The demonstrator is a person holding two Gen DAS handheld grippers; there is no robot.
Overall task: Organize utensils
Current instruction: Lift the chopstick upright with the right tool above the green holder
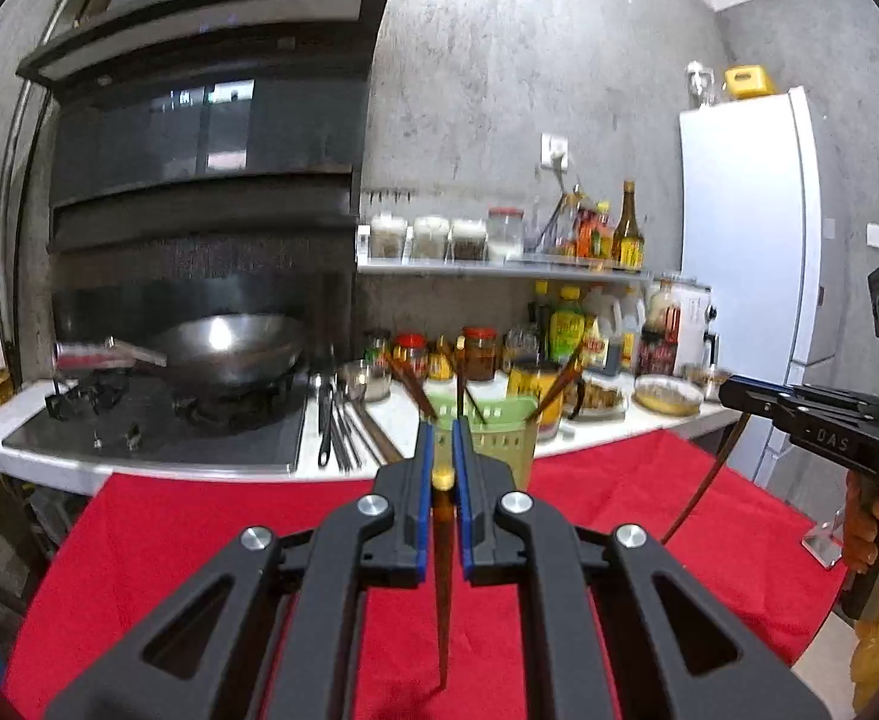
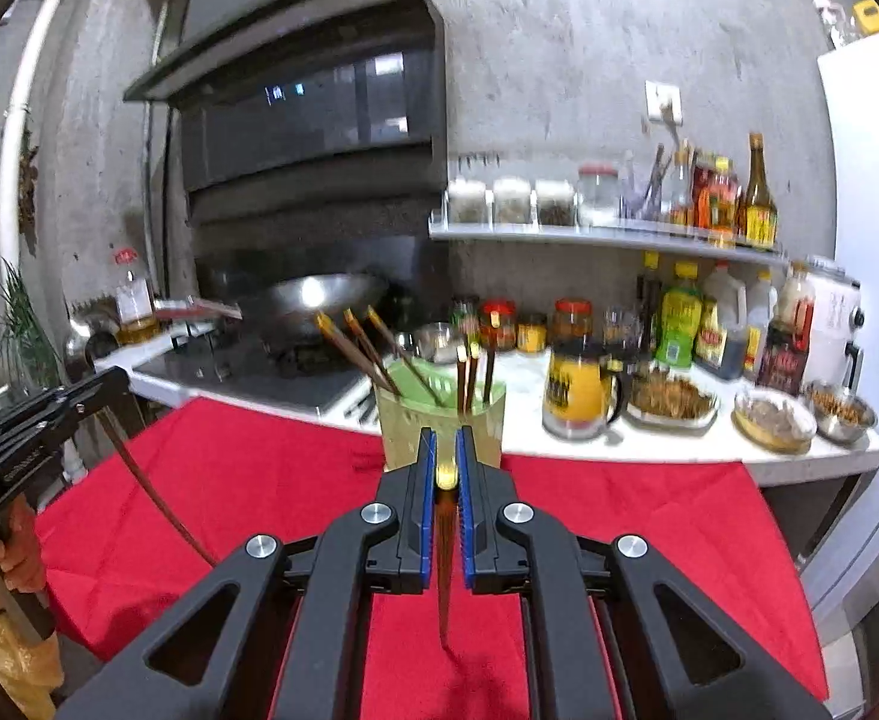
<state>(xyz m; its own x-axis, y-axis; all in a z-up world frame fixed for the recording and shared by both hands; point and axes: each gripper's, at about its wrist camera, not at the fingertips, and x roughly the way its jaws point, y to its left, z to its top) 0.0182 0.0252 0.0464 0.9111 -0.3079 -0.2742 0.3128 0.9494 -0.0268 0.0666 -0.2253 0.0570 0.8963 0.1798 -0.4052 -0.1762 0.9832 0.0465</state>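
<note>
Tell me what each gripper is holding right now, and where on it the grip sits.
Each holds one brown chopstick near its yellow-tipped top end, point hanging down: the left gripper its chopstick, the right gripper its chopstick.

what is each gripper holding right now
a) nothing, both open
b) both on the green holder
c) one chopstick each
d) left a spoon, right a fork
c: the left gripper and the right gripper are each shut on a brown chopstick hanging down over the red cloth.
</note>
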